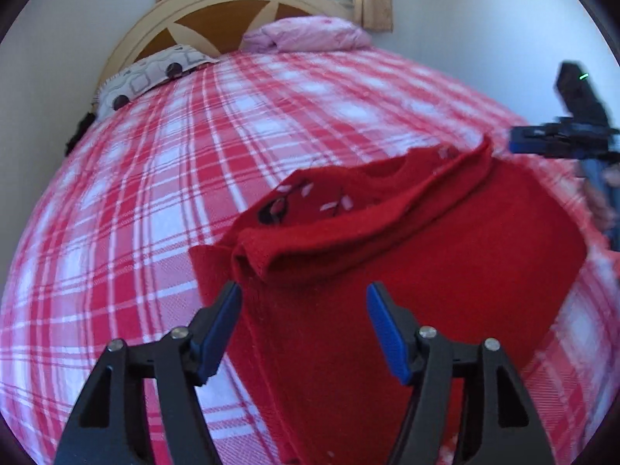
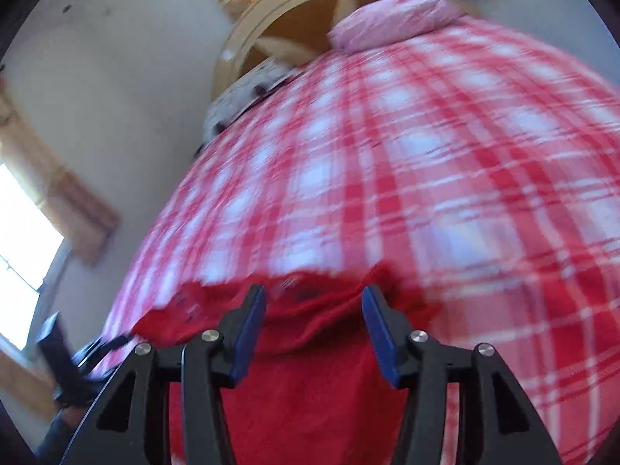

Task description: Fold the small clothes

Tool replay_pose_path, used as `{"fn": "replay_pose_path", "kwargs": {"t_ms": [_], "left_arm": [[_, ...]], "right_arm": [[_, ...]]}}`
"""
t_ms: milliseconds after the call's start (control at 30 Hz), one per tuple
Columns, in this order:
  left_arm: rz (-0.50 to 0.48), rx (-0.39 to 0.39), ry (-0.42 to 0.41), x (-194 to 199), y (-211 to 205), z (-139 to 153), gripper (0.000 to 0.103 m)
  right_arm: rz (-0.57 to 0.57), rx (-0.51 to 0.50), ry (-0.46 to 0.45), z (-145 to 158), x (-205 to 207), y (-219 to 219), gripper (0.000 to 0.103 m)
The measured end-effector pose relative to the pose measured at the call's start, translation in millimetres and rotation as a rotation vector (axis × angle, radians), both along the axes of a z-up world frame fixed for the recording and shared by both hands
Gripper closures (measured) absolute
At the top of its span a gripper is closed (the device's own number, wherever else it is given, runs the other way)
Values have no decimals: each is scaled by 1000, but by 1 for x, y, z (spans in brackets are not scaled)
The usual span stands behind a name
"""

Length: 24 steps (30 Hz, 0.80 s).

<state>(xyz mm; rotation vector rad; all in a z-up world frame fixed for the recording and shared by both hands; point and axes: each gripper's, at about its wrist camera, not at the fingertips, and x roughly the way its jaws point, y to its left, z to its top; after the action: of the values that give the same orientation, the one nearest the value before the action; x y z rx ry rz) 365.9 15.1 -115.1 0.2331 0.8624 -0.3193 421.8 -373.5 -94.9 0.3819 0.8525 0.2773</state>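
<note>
Clearly the red garment [image 1: 407, 271] is lying on the plaid bedspread [image 1: 155, 193], its upper part folded down into a loose roll whose edge is sitting unevenly. I am judging that the fold could be slipping open or skewing, since the knit looks thick and springy and nothing is pinning it. My left gripper [image 1: 304, 290] is hanging open just short of the rolled end, cloth lying below the gap, not pinched. My right gripper [image 2: 314, 294] is also standing open over the garment's far edge, gripping nothing. Beyond, a pink pillow [image 1: 310, 33] is resting by the headboard [image 1: 217, 11].
</note>
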Motion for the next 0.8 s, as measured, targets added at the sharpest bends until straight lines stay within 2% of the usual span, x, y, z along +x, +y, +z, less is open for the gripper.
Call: {"fn": "replay_pose_path", "kwargs": {"t_ms": [100, 200, 300, 400, 500, 567, 667, 733, 800], "left_arm": [[49, 60, 0, 21, 0, -9, 34], [111, 79, -1, 40, 5, -14, 34], [219, 63, -2, 65, 21, -18, 34], [288, 5, 31, 75, 39, -21, 34], [270, -59, 53, 55, 48, -19, 34], [257, -55, 37, 31, 53, -14, 33], [233, -109, 47, -3, 57, -8, 33], [226, -168, 53, -26, 61, -5, 22], [217, -223, 72, -47, 63, -7, 17]], "right_arm": [[154, -122, 76, -16, -10, 47, 50], [204, -184, 140, -36, -2, 72, 50], [156, -210, 130, -46, 16, 75, 50], [23, -157, 108, -46, 38, 56, 50], [-35, -69, 102, -44, 35, 38, 50], [-27, -65, 96, -40, 24, 34, 50], [-33, -62, 76, -34, -5, 25, 50], [-47, -29, 62, -28, -29, 14, 50], [-61, -1, 41, -23, -56, 2, 50]]}}
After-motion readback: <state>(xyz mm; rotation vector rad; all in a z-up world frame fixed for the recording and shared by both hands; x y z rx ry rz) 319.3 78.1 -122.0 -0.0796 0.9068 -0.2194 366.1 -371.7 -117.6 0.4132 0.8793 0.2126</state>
